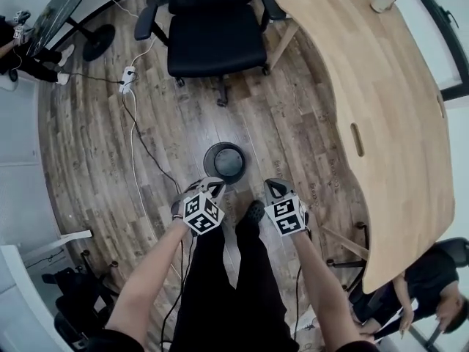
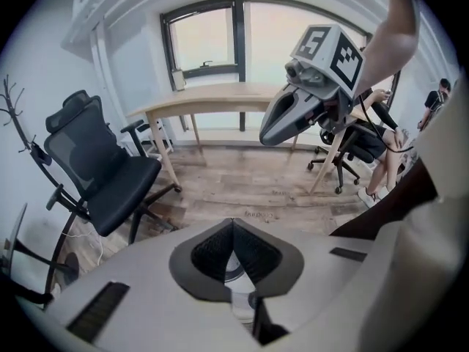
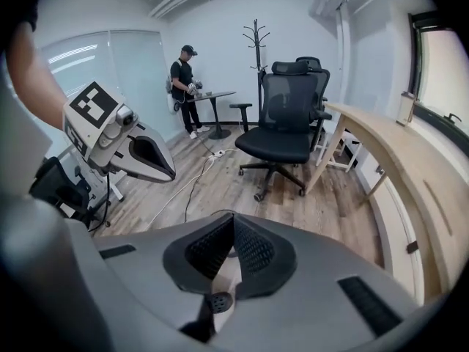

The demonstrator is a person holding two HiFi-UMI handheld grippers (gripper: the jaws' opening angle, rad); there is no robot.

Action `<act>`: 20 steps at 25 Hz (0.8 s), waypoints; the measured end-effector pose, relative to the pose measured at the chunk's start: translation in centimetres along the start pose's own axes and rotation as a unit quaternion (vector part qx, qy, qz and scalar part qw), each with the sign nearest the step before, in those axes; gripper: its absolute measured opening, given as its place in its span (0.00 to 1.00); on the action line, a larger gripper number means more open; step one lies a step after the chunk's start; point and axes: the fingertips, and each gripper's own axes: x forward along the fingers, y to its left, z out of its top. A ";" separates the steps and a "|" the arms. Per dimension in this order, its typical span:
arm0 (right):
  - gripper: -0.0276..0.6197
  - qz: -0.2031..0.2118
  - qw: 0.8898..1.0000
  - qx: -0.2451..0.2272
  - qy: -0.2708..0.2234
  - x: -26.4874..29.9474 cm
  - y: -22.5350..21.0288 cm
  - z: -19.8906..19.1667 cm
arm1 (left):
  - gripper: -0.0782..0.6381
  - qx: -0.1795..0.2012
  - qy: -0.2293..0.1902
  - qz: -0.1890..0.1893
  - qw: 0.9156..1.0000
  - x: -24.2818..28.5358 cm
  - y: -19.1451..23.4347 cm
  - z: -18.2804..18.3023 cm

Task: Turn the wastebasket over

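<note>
The left gripper point(image 2: 233, 224) has its jaws pressed together on nothing. The right gripper point(image 3: 233, 220) is likewise closed and empty. Only the head view shows the wastebasket point(image 1: 225, 161), which is round and black. It stands on the wood floor point(image 1: 95, 145) at 12 o'clock of both grippers, near their tips but apart from them. The office chair point(image 1: 216, 28) stands farther out at 12 o'clock, and the wooden desk point(image 1: 396, 123) lies at 3 o'clock. Only the right gripper view shows a person point(image 3: 183, 86) and a coat rack point(image 3: 256, 42). Only the left gripper view shows the window point(image 2: 212, 39).
</note>
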 end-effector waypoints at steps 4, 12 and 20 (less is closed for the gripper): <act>0.09 -0.013 0.999 0.006 -0.038 -3.5 0.6 4.6 | 0.13 0.001 -0.036 0.021 0.999 -4.7 1.6 3.4; 0.09 -0.038 0.992 0.007 -0.117 -9.3 2.3 13.7 | 0.13 -0.016 -0.125 0.055 0.991 -13.4 5.2 8.9; 0.09 -0.076 0.979 -0.001 -0.192 -14.0 3.3 21.8 | 0.13 -0.016 -0.189 0.096 0.977 -22.0 10.6 12.7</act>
